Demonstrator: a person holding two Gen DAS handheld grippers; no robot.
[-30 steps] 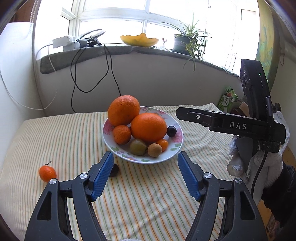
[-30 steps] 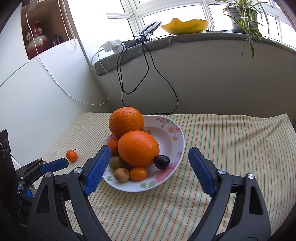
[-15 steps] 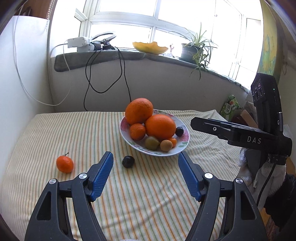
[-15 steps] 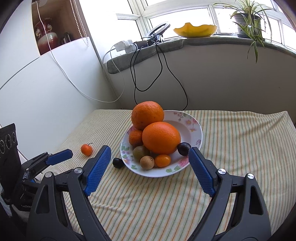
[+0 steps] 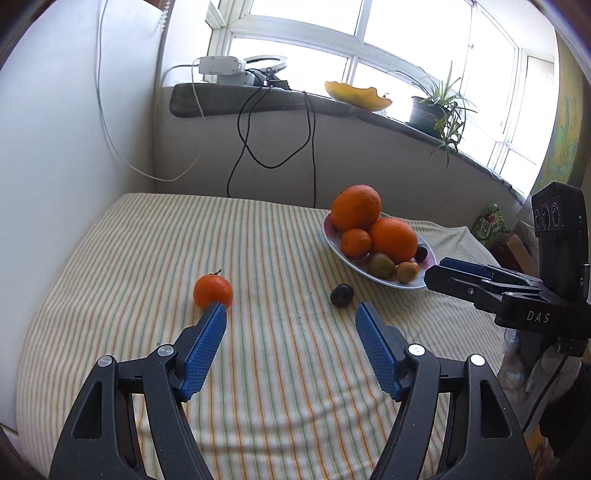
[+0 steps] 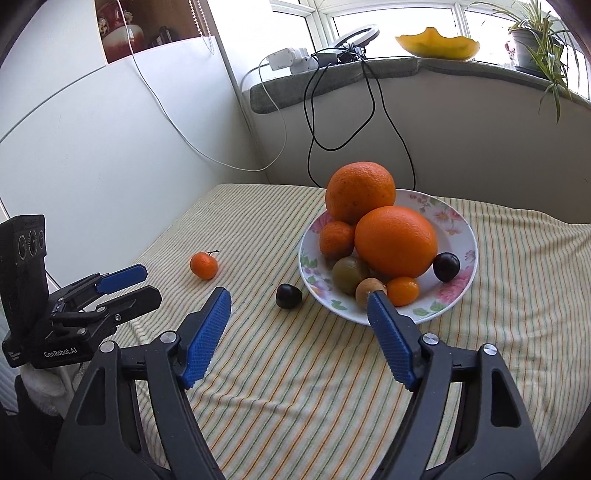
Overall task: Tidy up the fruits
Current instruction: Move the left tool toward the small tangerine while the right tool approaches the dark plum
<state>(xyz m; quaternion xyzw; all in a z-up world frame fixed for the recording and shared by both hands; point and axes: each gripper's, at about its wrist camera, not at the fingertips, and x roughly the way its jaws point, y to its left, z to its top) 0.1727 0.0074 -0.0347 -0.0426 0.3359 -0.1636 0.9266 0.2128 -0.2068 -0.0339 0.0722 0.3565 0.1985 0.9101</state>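
Jaws on both grippers gape empty — small orange mandarin (image 5: 212, 291) and dark round plum (image 5: 341, 294) lie off the floral plate (image 6: 463, 236); next, probably straddle one

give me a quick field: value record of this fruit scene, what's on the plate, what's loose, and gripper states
surface: striped cloth
plate: floral, holds two large oranges, a small orange, a green fruit, a tan fruit, a tiny orange fruit, a dark plum
loose fruit: small mandarin; dark plum just off the plate's rim
left gripper: open, empty, nearest the mandarin
right gripper: open, empty, facing the loose plum
windowsill: potted plant, yellow dish
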